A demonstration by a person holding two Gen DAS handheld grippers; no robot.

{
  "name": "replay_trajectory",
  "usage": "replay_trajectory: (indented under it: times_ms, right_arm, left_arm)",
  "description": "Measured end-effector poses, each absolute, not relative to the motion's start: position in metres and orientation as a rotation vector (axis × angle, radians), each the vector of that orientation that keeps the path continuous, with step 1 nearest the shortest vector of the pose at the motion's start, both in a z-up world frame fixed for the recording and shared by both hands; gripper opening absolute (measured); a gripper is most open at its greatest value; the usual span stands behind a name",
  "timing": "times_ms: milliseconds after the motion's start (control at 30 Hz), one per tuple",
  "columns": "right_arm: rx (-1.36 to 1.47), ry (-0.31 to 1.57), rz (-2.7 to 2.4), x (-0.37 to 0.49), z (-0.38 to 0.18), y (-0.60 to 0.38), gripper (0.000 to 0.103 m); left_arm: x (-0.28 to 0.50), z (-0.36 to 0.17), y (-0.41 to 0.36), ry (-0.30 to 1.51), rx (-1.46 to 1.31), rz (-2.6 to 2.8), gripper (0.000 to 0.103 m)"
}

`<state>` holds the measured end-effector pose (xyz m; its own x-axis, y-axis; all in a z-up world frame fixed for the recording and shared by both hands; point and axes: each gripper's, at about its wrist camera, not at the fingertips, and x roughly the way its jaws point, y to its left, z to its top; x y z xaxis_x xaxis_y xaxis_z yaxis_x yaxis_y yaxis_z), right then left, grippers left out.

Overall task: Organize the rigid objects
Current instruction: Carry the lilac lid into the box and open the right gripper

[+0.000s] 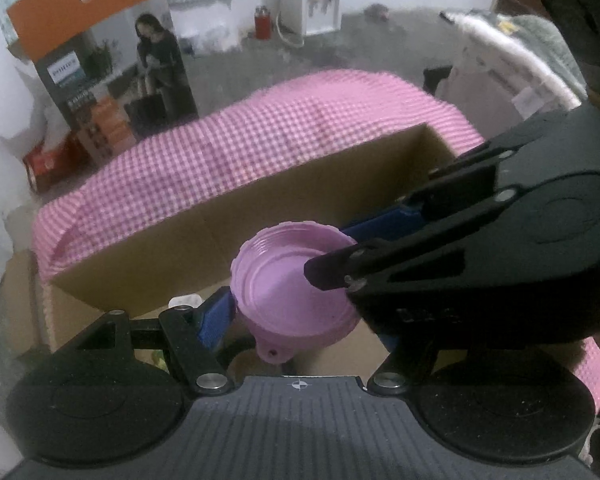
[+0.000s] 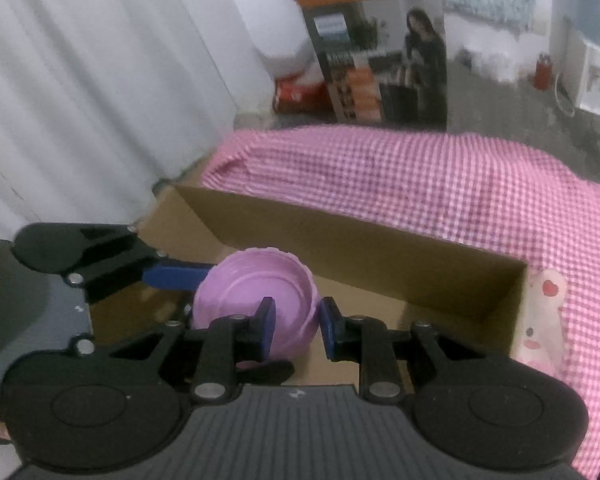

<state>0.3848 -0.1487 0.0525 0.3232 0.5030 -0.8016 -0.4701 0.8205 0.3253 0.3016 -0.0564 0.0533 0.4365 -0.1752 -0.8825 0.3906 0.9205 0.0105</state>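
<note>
Left wrist view first: the left tool [image 1: 296, 320] has its blue fingers [image 1: 216, 320] spread fairly wide around a lilac collapsible bowl [image 1: 288, 280], one finger on each side of it, though the right one is mostly hidden and whether both pads press the wall is hard to say. The bowl sits tilted, mouth up toward the camera, over the open cardboard box [image 1: 240, 216], with a small hanging tab at its lower edge. The right tool [image 1: 332, 268] reaches in from the right, one black finger lying across the bowl's rim. Behind the box, a pink gingham cloth [image 1: 260, 140] covers the worktop; beyond it a printed carton [image 1: 112, 80] and a white water dispenser [image 1: 320, 4] stand on the floor. Over to the right wrist view: the right tool [image 2: 296, 324] is nearly closed, pinching the bowl's [image 2: 240, 284] near wall, one blue pad inside the rim, the other outside. The left tool's blue finger [image 2: 176, 276] touches the bowl's far-left side. The box [image 2: 360, 240] lies below, and a pink-and-white cartoon item [image 2: 540, 320] rests on the cloth [image 2: 440, 176] just beside its right end.
</note>
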Motion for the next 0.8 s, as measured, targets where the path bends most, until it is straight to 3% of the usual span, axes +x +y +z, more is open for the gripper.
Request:
replay_trajectory:
  times_ms: [567, 800]
  right_arm:
    - [-0.007, 1.149, 0.595, 0.427, 0.001, -0.133, 0.027]
    - [0.003, 1.142, 0.579, 0.429, 0.003, -0.137, 0.03]
  left_arm:
    - [0.33, 0.018, -0.064, 1.149, 0.242, -0.326, 0.073]
    - [0.33, 0.024, -0.06, 1.118, 0.223, -0.306, 0.08]
